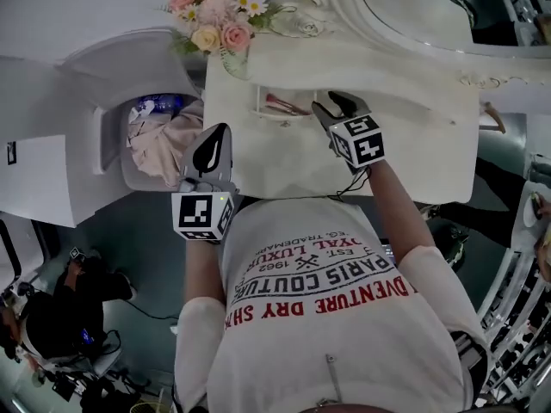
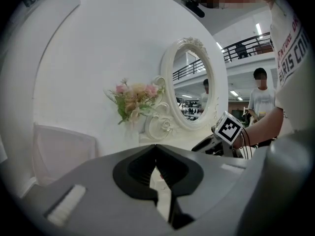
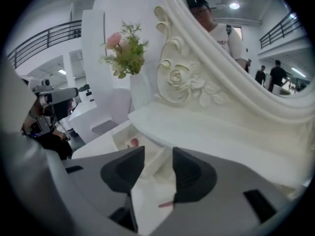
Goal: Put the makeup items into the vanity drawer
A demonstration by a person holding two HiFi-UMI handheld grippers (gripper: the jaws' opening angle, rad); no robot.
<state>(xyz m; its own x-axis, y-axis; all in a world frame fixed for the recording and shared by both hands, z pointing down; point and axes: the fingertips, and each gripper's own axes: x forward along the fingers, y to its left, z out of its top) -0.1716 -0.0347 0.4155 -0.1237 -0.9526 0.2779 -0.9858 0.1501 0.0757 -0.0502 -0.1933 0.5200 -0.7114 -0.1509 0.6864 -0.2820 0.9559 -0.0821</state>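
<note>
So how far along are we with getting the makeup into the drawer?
Done: the drawer is open with pink items lying inside. In hand: nothing; the right gripper hangs open over the drawer, and the left gripper is shut and empty. Left: no makeup shows on the vanity top, so probably only closing the drawer.

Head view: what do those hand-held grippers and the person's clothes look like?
The left gripper and right gripper are grey with black jaw pads, each bearing a white cube with black square markers. A black cable trails from the right one. The T-shirt is white, short-sleeved, with printed lettering.
</note>
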